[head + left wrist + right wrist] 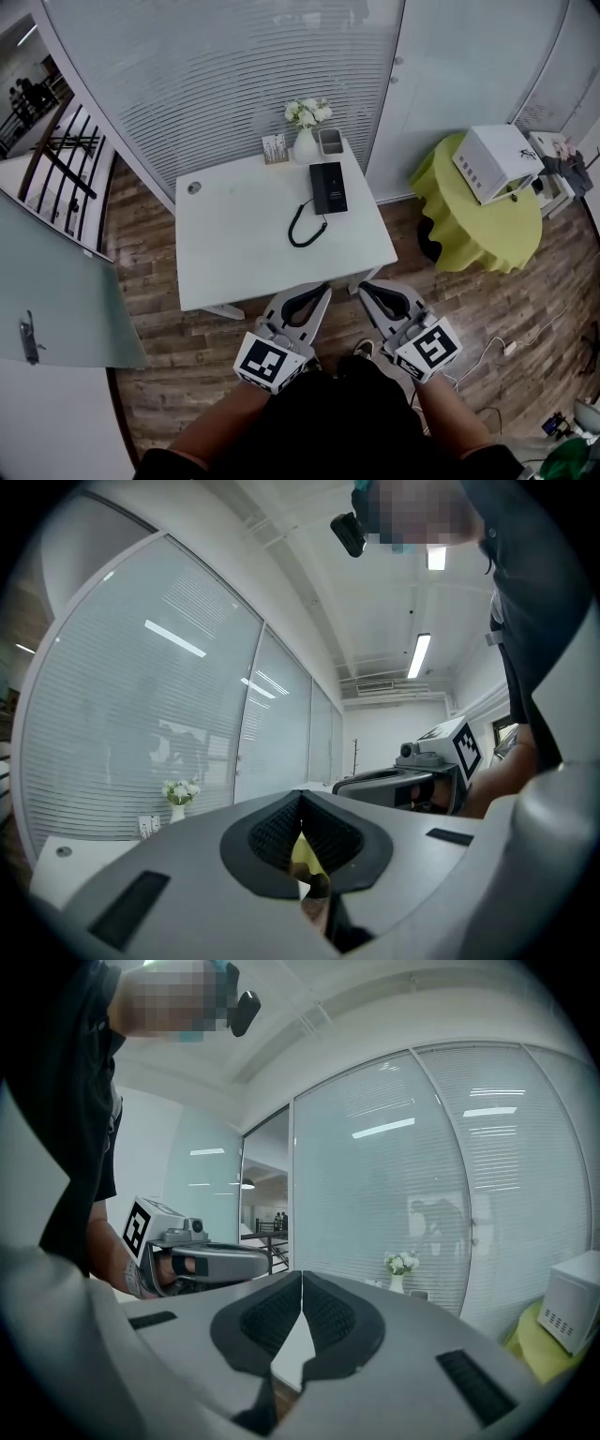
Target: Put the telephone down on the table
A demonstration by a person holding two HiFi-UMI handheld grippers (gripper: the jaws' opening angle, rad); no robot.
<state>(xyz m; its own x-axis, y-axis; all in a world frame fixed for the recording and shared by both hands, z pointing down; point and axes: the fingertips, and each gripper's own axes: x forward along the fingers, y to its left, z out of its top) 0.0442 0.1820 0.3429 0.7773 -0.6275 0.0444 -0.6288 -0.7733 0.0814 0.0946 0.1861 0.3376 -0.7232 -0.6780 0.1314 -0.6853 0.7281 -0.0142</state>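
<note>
A black telephone (328, 187) lies on the white table (234, 244), toward its far right, with its coiled black cord (306, 229) trailing to the near side. Both grippers hang off the table's near edge, over the wooden floor, well short of the telephone. My left gripper (321, 290) is shut with nothing in it, its black pads (281, 832) pressed together. My right gripper (367, 288) is also shut and empty, pads (323, 1312) meeting. Each gripper view shows the other gripper alongside: the right gripper (398, 785) and the left gripper (206, 1260).
At the table's back edge stand a white vase of flowers (307, 127), a grey cup (330, 141) and a small card stand (275, 148). A round table with a yellow-green cloth (487, 225) carries a white appliance (497, 161) at the right. Blinds-covered glass walls stand behind; cables lie on the floor (511, 347).
</note>
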